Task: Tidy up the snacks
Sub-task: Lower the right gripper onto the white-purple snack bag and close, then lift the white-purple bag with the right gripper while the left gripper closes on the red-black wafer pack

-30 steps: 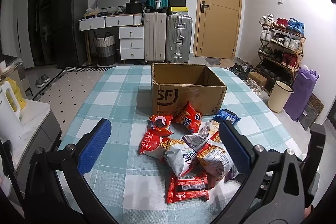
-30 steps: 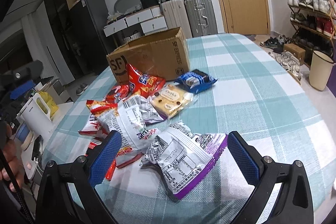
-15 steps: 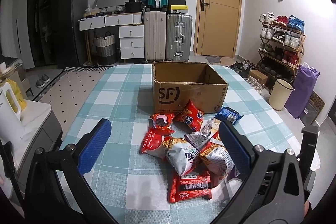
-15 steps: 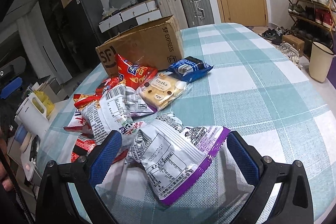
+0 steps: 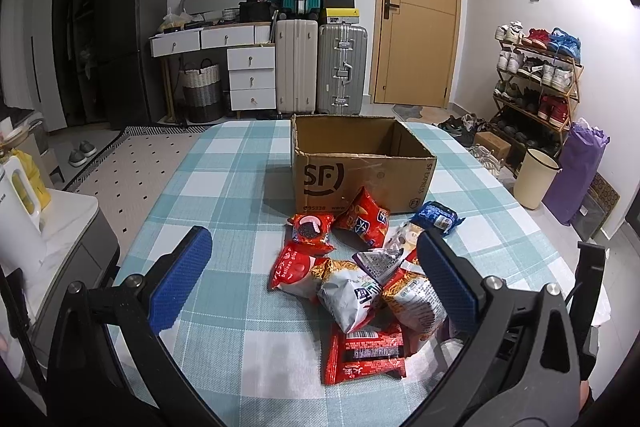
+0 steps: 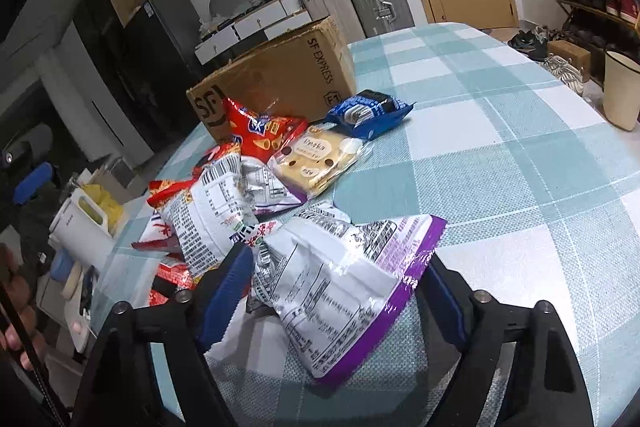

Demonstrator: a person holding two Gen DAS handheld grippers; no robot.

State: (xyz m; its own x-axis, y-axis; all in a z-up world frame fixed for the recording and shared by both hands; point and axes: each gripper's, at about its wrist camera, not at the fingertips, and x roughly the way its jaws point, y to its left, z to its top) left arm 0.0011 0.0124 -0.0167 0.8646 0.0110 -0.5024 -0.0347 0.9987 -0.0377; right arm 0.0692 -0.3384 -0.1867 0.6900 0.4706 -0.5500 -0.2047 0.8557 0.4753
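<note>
Right gripper (image 6: 340,279) low over the bench (image 6: 520,155), fingers (image 6: 228,283) narrowed onto the two sides of a white-and-purple snack bag (image 6: 340,287); both pads touch the bag, which bulges between them. Bag lies at the near edge of the snack pile, back label up. Left gripper (image 5: 316,275) held above the bench, fingers (image 5: 180,275) wide apart, gripping nothing, snack pile (image 5: 360,279) visible between them. Pile sits just in front of the open cardboard box (image 5: 360,167): red chip bag (image 5: 364,219) leaning against the box front, blue cookie pack (image 5: 438,217) by the box's right corner, red wafer pack (image 5: 366,351) nearest the left-wrist camera. Cream biscuit pack (image 6: 316,159) lies beside the blue pack. Can't see any snacks inside the box.
</note>
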